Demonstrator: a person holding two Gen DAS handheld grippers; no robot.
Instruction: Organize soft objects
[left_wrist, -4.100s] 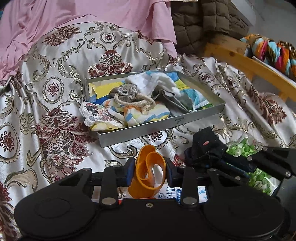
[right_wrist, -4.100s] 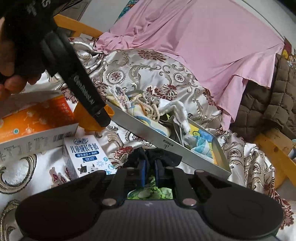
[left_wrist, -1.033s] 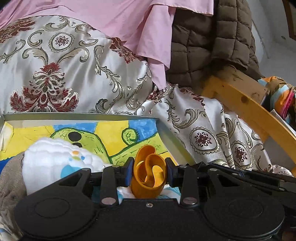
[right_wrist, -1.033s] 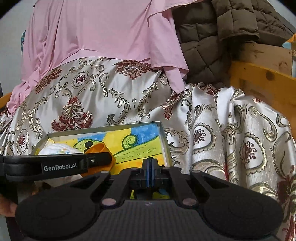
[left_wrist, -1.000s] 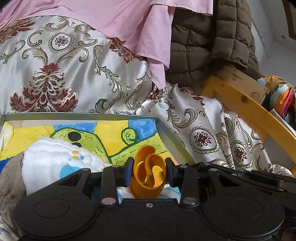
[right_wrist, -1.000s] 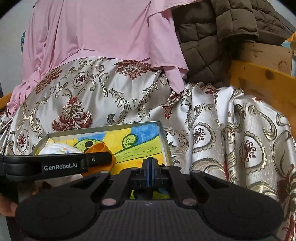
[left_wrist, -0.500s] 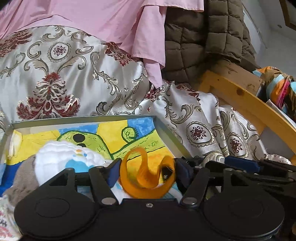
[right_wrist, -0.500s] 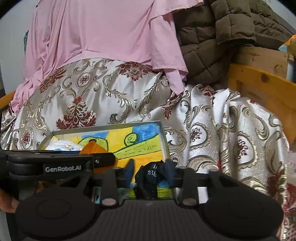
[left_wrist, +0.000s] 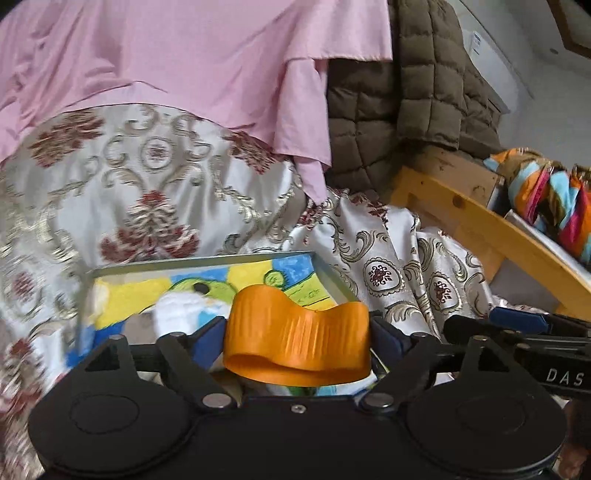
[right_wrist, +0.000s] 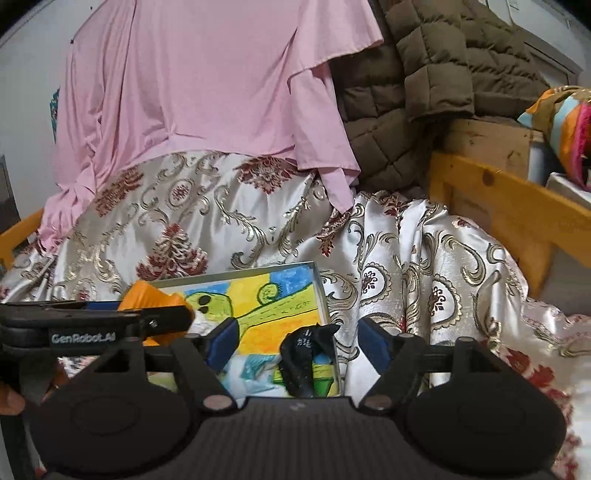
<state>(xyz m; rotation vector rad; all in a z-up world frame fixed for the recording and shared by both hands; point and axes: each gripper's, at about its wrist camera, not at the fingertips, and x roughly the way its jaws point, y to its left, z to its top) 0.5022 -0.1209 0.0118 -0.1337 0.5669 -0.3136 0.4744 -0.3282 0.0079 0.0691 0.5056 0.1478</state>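
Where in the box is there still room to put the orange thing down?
The tray has bare painted floor at its far right, between the orange ring and the right wall. The near right corner holds the black item. The left is crowded with the white cloth. Both grippers stand open.

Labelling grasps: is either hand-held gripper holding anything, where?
Right hand-held gripper: open, holds nothing; black cloth sits loose. Left hand-held gripper: wide, orange band spans its fingers; grip cannot be told.
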